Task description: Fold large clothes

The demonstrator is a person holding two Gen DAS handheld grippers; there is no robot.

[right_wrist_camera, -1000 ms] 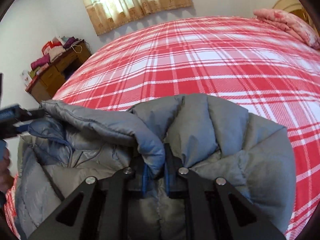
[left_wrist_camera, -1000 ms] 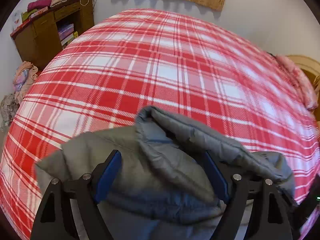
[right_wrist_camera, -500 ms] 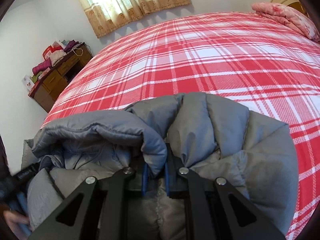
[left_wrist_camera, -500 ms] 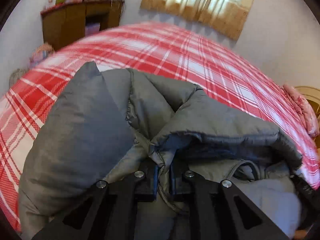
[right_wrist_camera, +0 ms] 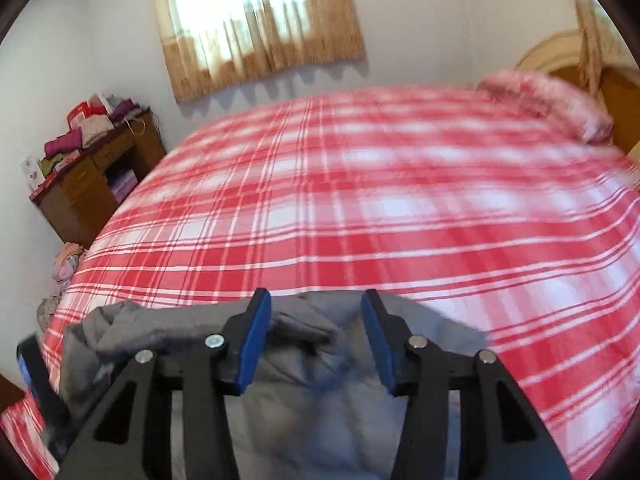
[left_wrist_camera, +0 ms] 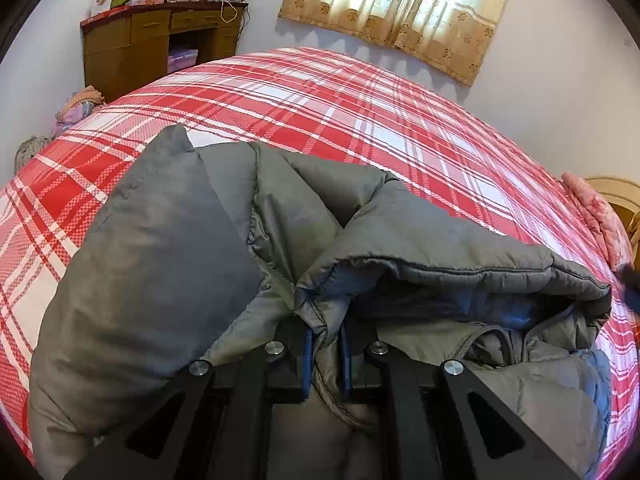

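A grey puffer jacket (left_wrist_camera: 168,264) lies bunched on the near edge of the red plaid bed (left_wrist_camera: 340,120). My left gripper (left_wrist_camera: 325,356) is shut on a fold of the jacket's edge near the collar. In the right wrist view the jacket (right_wrist_camera: 312,396) lies below my right gripper (right_wrist_camera: 316,338), which is open with its blue pads apart and holds nothing. The right wrist view is blurred. The left gripper's tip (right_wrist_camera: 30,364) shows at the far left of that view.
A wooden desk (left_wrist_camera: 156,48) piled with clothes stands against the far wall at the left. A curtained window (left_wrist_camera: 404,4) is behind the bed. A pink pillow (left_wrist_camera: 596,216) and a wooden headboard (right_wrist_camera: 616,96) are at the right. Clothes lie on the floor (left_wrist_camera: 76,108) by the desk.
My left gripper closed on the jacket's edge a second ago and still holds it. My right gripper has let go of the jacket, opened, and pulled up and back.
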